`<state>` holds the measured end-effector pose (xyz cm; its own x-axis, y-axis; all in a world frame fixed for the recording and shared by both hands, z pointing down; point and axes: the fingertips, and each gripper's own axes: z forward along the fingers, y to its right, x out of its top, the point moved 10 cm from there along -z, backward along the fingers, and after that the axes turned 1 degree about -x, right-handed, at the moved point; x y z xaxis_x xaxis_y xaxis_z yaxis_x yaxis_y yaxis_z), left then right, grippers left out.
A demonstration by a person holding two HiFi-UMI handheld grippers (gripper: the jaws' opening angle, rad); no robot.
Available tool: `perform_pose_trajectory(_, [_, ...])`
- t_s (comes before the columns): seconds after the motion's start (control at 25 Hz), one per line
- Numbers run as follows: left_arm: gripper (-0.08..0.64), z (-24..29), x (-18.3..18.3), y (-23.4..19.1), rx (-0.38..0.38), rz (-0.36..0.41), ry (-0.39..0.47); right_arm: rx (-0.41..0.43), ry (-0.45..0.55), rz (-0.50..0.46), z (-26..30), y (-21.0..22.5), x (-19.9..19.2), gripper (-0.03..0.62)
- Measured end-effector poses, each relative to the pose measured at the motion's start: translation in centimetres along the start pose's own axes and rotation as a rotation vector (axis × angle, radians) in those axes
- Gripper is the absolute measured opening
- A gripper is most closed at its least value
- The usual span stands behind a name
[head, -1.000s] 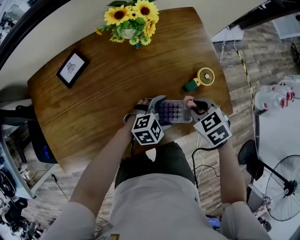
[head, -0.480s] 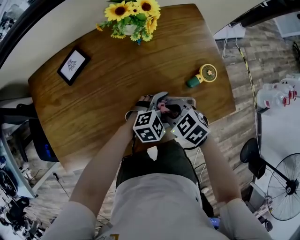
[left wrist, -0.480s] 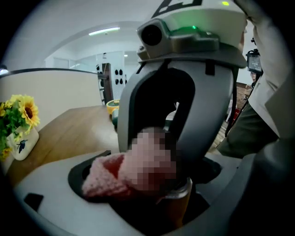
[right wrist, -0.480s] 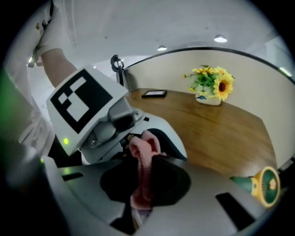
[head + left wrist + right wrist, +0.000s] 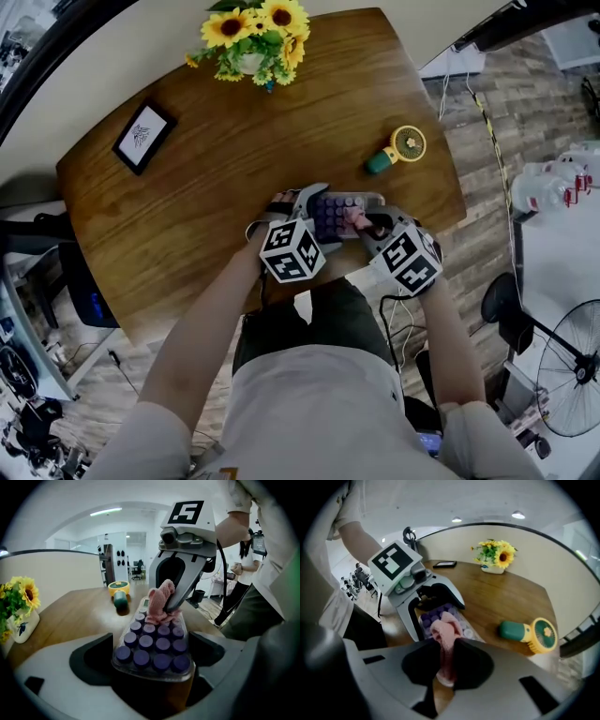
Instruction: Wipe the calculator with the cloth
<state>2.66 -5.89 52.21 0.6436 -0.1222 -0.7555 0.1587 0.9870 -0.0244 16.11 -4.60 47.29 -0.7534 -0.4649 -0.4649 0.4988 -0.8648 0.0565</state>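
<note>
Wiping step: the left gripper (image 5: 152, 660) clamps the calculator (image 5: 151, 644) at the table's (image 5: 216, 178) near edge. The right gripper (image 5: 444, 660) pinches the pink cloth (image 5: 443, 632) against its keys. The next move likely calls for dragging the cloth along the key rows.

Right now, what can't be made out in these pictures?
Calculator display: mostly behind the cloth and right gripper in the left gripper view; too small in the head view.
Calculator's underside: hidden by the left gripper holding it, every view.
Frame print: too small in the head view, edge-on in the right gripper view.
</note>
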Motion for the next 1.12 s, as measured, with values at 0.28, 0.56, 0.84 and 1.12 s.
perform_pose_trajectory(0.28, [0.494,0.0,0.1,0.1,-0.004,-0.006,-0.006,-0.147,-0.138,-0.036,-2.3,0.8,-0.8,0.049])
perform_pose_trajectory(0.56, [0.494,0.0,0.2,0.1,-0.003,-0.006,-0.001,0.025,0.201,0.090,-2.3,-0.6,3.4,0.052])
perform_pose_trajectory(0.84, [0.494,-0.1,0.1,0.0,0.005,0.002,0.006,0.144,0.166,0.020,2.4,-3.1,4.4,0.052])
perform_pose_trajectory(1.12, [0.494,-0.1,0.0,-0.1,-0.001,-0.001,-0.001,0.114,0.093,0.015,1.7,-2.5,1.9,0.048])
